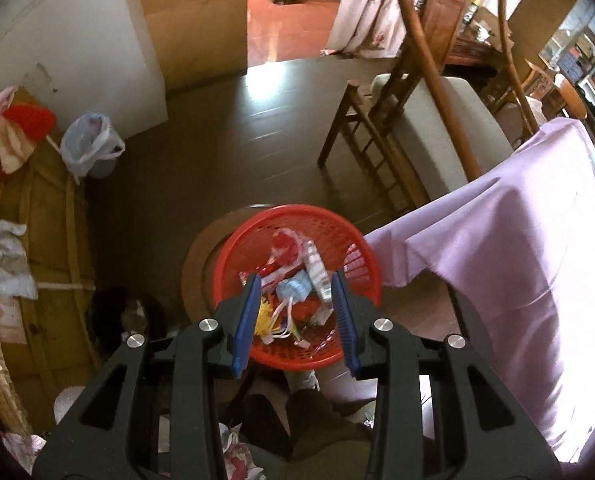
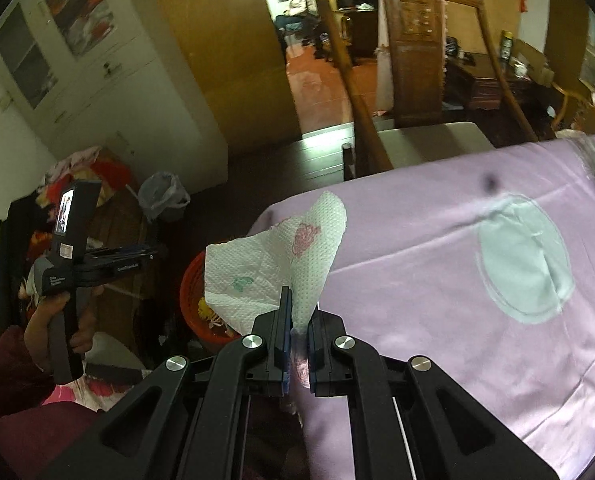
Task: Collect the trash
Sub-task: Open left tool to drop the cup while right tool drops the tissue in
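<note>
So we're mid-haul here. The right gripper (image 2: 297, 300) is clamped tight on a paper towel (image 2: 273, 256) — white, dimpled, with a pink and a green print on it. The pinch is at the towel's lower corner and the rest fans up and to the left of the fingers, hanging free over the near-left edge of the table cloth (image 2: 437, 264). Nothing else is touching it as far as I can tell.

The red basket (image 1: 297, 220) is the target. It sits on the floor just left of the table, already holding a pile of wrappers and scraps. In the right wrist view only a slice of its rim (image 2: 187, 284) shows, low and left behind the towel, so the towel isn't over it yet.

The left gripper (image 1: 293, 280) hangs right above the basket, pointing steeply down into it. Its blue pads (image 1: 245, 320) stand apart with nothing between them — you look straight through the gap at the trash below. So it's empty, jaws only partly spread. Looks to me like it just made its own drop, but that's a guess.

Next move, I reckon: swing the right one left and down until the towel is over the basket mouth, then let go. The left gripper is sitting in that same spot, so it probably needs to clear out first. The towel's floppy too — a high drop could let it drift onto the rim or the floor.
</note>
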`<state>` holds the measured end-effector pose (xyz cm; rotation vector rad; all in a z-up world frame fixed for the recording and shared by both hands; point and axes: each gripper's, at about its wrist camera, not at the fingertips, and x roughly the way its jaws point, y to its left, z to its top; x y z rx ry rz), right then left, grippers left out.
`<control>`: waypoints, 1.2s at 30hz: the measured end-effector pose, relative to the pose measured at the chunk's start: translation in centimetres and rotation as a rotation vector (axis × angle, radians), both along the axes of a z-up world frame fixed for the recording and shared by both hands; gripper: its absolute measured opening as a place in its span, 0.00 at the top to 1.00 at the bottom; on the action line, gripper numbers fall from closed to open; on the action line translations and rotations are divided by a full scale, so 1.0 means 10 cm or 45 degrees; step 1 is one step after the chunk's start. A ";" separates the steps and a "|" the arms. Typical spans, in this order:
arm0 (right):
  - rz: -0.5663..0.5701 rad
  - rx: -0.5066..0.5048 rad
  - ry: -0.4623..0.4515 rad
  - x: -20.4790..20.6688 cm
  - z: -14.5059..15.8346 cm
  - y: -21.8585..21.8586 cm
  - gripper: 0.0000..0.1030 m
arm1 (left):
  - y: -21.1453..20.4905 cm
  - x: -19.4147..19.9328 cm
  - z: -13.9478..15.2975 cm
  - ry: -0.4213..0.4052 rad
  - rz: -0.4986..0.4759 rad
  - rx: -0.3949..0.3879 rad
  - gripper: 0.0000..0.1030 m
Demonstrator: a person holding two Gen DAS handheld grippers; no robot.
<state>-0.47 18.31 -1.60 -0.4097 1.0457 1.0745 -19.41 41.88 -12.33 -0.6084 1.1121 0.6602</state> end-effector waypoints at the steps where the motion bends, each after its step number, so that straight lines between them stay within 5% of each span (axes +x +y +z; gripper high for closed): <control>1: 0.019 -0.005 0.002 -0.04 -0.01 0.05 0.93 | 0.02 0.00 0.00 0.001 0.007 -0.007 0.65; 25: 0.460 -0.084 0.046 -0.82 -0.19 1.03 0.93 | 0.14 -0.98 -0.05 0.131 0.263 0.063 0.60; 36: 0.567 -0.202 0.029 -1.03 -0.76 1.62 0.93 | 0.13 -1.31 -0.09 0.216 0.373 0.099 0.45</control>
